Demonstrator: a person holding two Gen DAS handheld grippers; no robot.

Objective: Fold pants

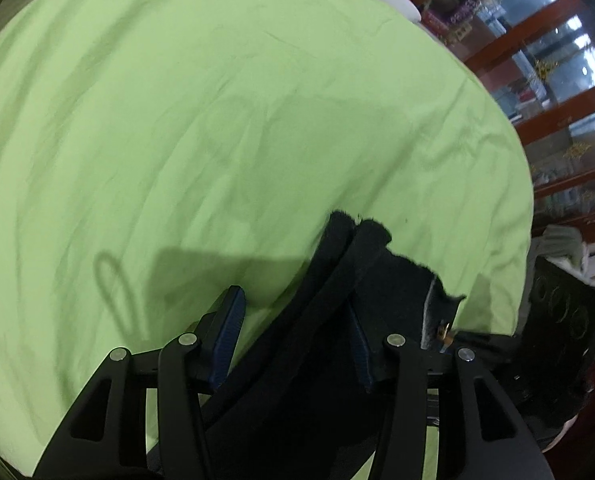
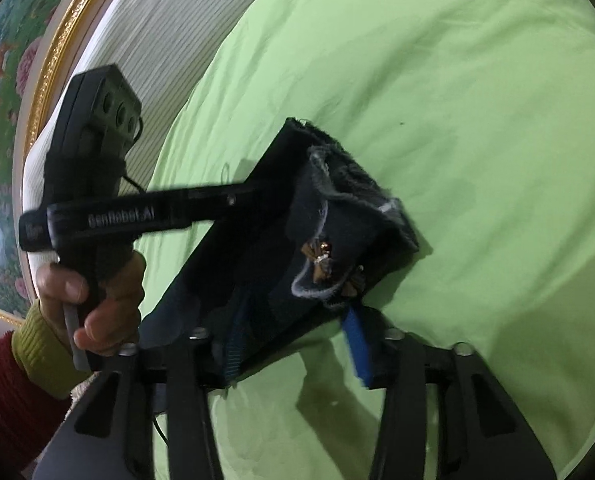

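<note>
My dark folded pants (image 2: 297, 240) lie on the green bedsheet (image 2: 477, 120). My left claw (image 1: 293, 340) and right claw (image 2: 293, 340) straddle the bundle with jaws apart, not clamping, seemingly to set the fold down flat.

Bed, light-green sheet (image 1: 217, 120) (creased); dark folded pants (image 2: 337, 216) on it.

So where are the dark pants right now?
The folded dark navy pants lie on the light green bedsheet, low in both wrist views, between each gripper's fingers.
</note>
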